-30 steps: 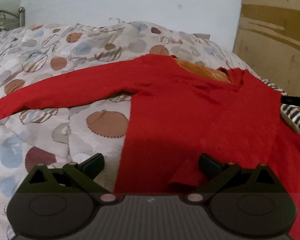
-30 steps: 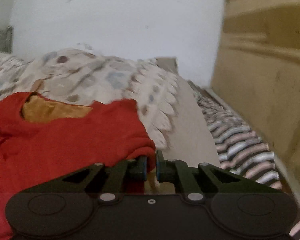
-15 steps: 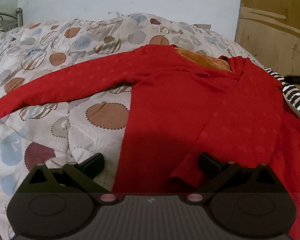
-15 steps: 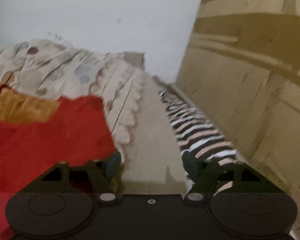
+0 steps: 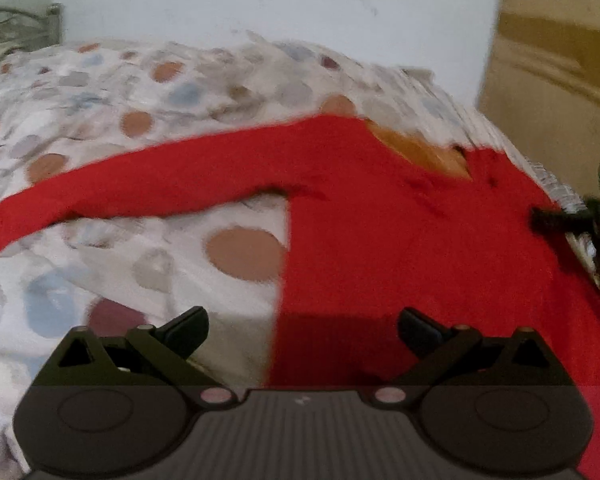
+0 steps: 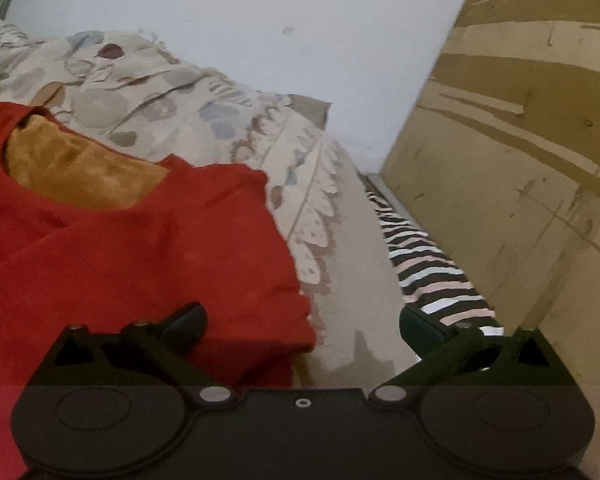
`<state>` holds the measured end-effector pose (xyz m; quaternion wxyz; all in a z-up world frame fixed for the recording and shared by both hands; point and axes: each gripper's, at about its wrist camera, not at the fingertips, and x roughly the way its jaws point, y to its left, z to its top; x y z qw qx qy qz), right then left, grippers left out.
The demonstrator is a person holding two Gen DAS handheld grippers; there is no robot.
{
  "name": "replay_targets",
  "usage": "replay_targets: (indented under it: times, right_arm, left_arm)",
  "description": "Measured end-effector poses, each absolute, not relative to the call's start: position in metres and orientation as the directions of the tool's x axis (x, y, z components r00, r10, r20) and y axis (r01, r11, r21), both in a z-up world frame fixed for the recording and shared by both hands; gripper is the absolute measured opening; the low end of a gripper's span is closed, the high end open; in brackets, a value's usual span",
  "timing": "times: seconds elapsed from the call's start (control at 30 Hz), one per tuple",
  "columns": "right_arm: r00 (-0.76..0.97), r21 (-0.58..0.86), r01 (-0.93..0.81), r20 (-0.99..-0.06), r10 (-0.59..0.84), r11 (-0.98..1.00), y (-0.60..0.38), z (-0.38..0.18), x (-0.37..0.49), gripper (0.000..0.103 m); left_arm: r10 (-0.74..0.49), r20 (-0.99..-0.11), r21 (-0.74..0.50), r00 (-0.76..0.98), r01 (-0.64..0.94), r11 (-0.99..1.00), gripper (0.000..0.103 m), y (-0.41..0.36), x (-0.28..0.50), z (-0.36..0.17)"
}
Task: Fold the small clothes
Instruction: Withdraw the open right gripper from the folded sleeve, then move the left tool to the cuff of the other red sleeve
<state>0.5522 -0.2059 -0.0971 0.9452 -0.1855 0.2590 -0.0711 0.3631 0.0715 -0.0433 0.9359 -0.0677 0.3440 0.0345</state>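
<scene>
A plain white wall (image 6: 228, 20) rises behind the bed, whose spotted quilt (image 5: 112, 120) covers it, with a metal bedframe (image 5: 24, 28) at the far left and a brown wooden panel (image 6: 520, 140) standing alongside.

A pale quilt (image 5: 148, 128) printed with brown, blue and maroon circles is covering the bed, its leaf-patterned edge (image 6: 308, 200) falling toward a striped fabric (image 6: 432, 276) that is lying beside a brown wooden panel (image 6: 512, 128). A white wall (image 5: 260, 0) is standing behind, with a metal bed frame (image 5: 28, 28) showing at far left.
</scene>
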Motion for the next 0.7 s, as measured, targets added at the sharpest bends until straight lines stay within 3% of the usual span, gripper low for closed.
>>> replay_targets:
  times: [0.07, 0.17, 0.27, 0.33, 0.43, 0.67, 0.7]
  right_arm:
    - [0.887, -0.363, 0.038, -0.416, -0.199, 0.931, -0.200, -0.086, 0.543, 0.098]
    - [0.917, -0.250, -0.102, -0.398, -0.006, 0.963, -0.189, -0.064, 0.534, 0.098]
    - [0.855, -0.170, -0.279, -0.491, 0.164, 0.945, -0.166, -0.053, 0.547, 0.088]
    - [0.789, -0.126, -0.372, -0.565, 0.242, 0.919, -0.150, -0.053, 0.561, 0.071]
    - [0.756, -0.200, -0.438, -0.609, 0.239, 0.877, -0.122, -0.061, 0.574, 0.055]
    - [0.681, -0.249, -0.511, -0.702, 0.210, 0.823, -0.093, -0.082, 0.603, 0.043]
    - [0.678, -0.241, -0.511, -0.703, 0.214, 0.825, -0.092, -0.082, 0.605, 0.032]
  left_arm:
    - [0.054, -0.641, -0.111, 0.766, -0.162, 0.980, 0.103, 0.086, 0.365, -0.039]
    - [0.114, -0.652, -0.113, 0.749, -0.245, 0.963, 0.103, 0.110, 0.370, -0.038]
    - [0.177, -0.677, -0.108, 0.714, -0.335, 0.936, 0.103, 0.134, 0.379, -0.040]
    - [0.201, -0.693, -0.137, 0.692, -0.401, 0.906, 0.103, 0.152, 0.382, -0.042]
    - [0.192, -0.704, -0.196, 0.684, -0.446, 0.873, 0.103, 0.169, 0.381, -0.044]
    - [0.171, -0.706, -0.180, 0.687, -0.407, 0.895, 0.103, 0.165, 0.383, -0.047]
    - [0.172, -0.705, -0.176, 0.688, -0.404, 0.898, 0.103, 0.163, 0.383, -0.047]
